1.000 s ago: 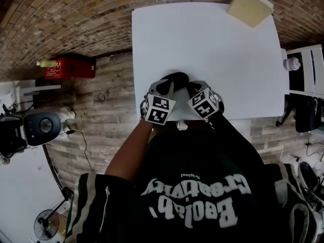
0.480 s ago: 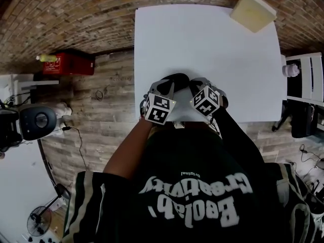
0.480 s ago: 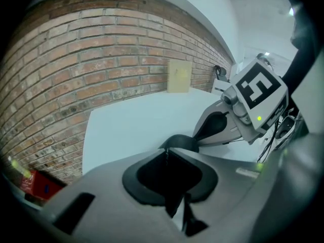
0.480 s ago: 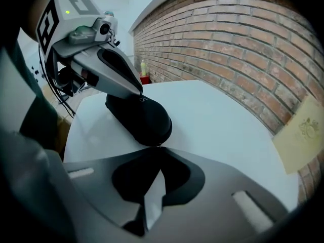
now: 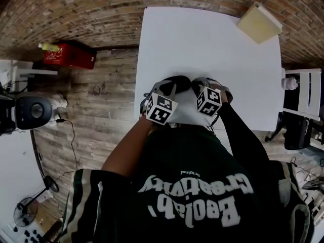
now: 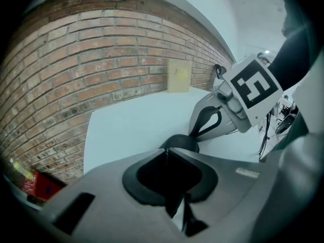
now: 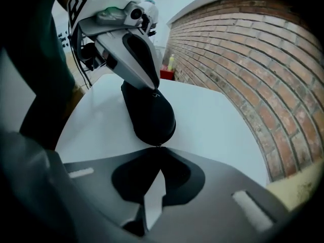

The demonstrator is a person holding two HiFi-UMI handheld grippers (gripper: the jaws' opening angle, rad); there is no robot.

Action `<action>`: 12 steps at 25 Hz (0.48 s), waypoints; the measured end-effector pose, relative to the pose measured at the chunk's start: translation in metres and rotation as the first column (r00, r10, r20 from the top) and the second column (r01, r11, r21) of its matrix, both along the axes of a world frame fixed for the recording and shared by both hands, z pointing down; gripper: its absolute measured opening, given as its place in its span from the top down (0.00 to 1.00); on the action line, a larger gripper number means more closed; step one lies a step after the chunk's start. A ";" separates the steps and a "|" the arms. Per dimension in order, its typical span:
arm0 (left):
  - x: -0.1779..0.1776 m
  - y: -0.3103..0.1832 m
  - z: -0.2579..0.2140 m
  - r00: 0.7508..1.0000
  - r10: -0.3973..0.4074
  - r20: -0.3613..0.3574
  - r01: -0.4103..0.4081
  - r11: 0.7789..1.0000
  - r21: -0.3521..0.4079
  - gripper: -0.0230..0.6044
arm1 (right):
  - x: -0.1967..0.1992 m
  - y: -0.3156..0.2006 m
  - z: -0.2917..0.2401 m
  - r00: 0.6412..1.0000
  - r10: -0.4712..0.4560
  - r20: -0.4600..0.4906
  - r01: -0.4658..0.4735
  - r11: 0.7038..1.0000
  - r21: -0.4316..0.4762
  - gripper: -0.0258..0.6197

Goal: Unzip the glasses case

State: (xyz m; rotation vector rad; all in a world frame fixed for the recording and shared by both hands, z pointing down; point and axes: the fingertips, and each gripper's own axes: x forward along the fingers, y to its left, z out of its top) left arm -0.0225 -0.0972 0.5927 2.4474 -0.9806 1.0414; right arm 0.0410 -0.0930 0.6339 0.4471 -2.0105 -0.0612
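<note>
Only one glasses case [image 5: 178,81] is present: black, rounded, lying near the front edge of a white counter [image 5: 202,44]. Two grippers meet at it, each carrying a marker cube. The left gripper [image 6: 167,153] is clenched on a thin part at the case's top edge. The right gripper [image 7: 154,147] is closed tight, its tips touching the case's rounded end; whether it pinches anything cannot be made out. One pale yellow book [image 5: 259,23] lies well apart, at the counter's far right corner. A brick wall [image 5: 76,14] runs behind the counter. Left of it is a wooden floor [image 5: 106,115] with one red crate [image 5: 68,55].
</note>
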 end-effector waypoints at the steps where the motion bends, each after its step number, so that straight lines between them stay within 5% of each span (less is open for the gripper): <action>1: 0.000 0.000 0.000 1.000 0.000 0.001 0.000 1.000 0.003 0.92 | 0.000 -0.001 0.000 0.999 -0.032 -0.014 0.032 0.999 0.009 0.94; 12: -0.001 0.000 -0.001 1.000 -0.003 -0.006 0.003 1.000 0.007 0.92 | -0.007 -0.018 -0.001 0.968 -0.226 -0.108 0.233 0.971 0.052 0.94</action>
